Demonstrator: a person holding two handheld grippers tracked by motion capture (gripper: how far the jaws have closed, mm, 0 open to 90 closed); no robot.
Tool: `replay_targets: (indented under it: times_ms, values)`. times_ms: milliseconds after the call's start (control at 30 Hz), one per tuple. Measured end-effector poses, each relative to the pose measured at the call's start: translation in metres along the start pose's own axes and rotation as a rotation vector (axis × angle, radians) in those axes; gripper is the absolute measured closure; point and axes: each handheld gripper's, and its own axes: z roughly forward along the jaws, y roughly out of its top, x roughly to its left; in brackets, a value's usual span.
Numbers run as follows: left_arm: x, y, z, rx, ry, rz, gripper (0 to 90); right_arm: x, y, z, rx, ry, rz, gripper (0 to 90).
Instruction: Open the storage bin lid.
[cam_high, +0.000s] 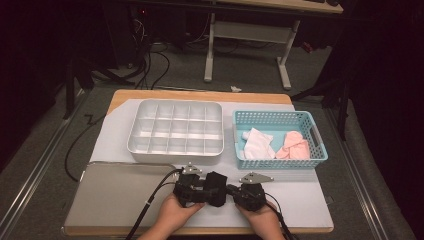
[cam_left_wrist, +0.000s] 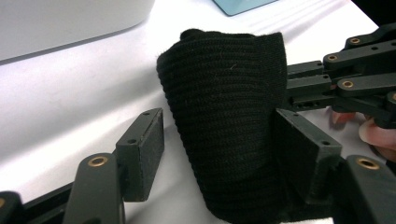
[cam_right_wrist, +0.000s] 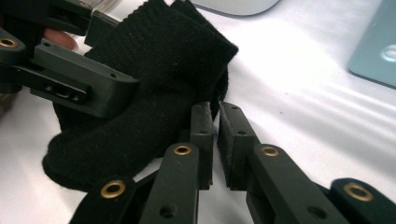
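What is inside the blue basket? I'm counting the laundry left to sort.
Inside the blue basket, the high view shows a white cloth on the left and a pink cloth on the right. Anything lying beneath them is covered.

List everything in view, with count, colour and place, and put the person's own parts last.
Black sock: one, black knit, near table edge, between the two grippers.
Divided tray: one, white, many compartments, table centre.
Basket: one, light blue, perforated walls, right of the divided tray.
White cloth: one, white, inside the basket, left part.
Pink cloth: one, pink, inside the basket, right part.
Flat tray: one, grey metal, near left of the table.
Table: one, wooden, under a white mat.
Left gripper: black, jaws open around the sock.
Right gripper: black, jaws nearly shut at the sock's edge.
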Motion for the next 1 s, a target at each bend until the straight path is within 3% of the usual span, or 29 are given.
replay_targets:
  times_ms: [200, 300, 433, 633, 733, 900, 1000]
  values:
    - [-0.009, 0.001, 0.004, 0.000, 0.008, 0.034, 37.0, 0.002, 0.002, 0.002, 0.004, 0.007, -0.024, 85.9]
    - [-0.008, 0.001, 0.004, -0.007, 0.000, 0.032, 40.2, -0.001, 0.002, 0.001, 0.004, 0.004, -0.025, 84.2]
    - [-0.010, 0.000, 0.003, -0.020, -0.002, 0.055, 47.8, -0.010, -0.001, -0.010, -0.043, -0.020, -0.025, 83.0]
    - [-0.010, 0.000, 0.002, -0.039, -0.035, 0.041, 62.5, -0.031, -0.006, -0.032, -0.123, -0.074, -0.004, 78.9]
    - [-0.010, 0.000, 0.002, -0.046, -0.034, 0.047, 66.6, -0.039, -0.010, -0.039, -0.130, -0.090, -0.010, 77.0]
    - [-0.012, 0.002, -0.001, -0.042, -0.019, 0.069, 68.7, -0.050, -0.015, -0.044, -0.123, -0.110, -0.014, 75.1]
    - [-0.015, 0.004, -0.005, -0.032, 0.021, 0.107, 68.9, -0.056, -0.018, -0.046, -0.124, -0.114, -0.003, 73.0]
